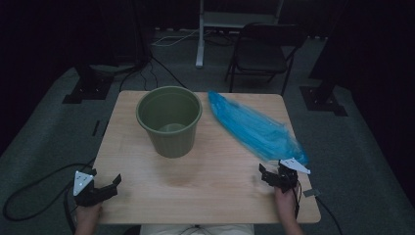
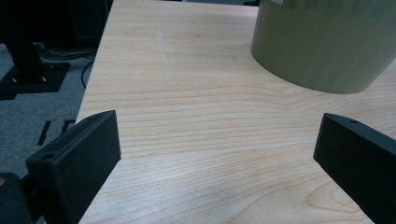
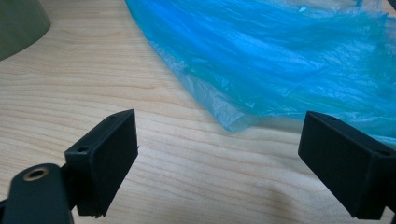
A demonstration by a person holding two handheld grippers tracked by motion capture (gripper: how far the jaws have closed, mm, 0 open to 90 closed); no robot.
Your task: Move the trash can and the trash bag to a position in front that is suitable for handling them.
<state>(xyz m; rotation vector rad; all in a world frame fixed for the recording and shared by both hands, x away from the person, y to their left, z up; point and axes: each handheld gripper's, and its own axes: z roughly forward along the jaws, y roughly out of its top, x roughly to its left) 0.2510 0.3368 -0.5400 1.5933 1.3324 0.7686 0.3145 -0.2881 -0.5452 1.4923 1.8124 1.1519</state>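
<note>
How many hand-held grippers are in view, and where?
2. The left hand-held gripper sits at the table's near left edge, jaws open; the right hand-held gripper is near the blue plastic bag, also open.

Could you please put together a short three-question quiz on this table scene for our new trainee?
1. True or false: the green bucket stands upright on the table.
2. Which tongs are nearer the blue plastic bag: A) left tongs, B) right tongs?
3. In a word, how do the jaws of both tongs stand?

Key:
1. True; its open mouth faces up.
2. B; the bag's near end lies just ahead of them, not gripped.
3. Open, with nothing between them.
</note>
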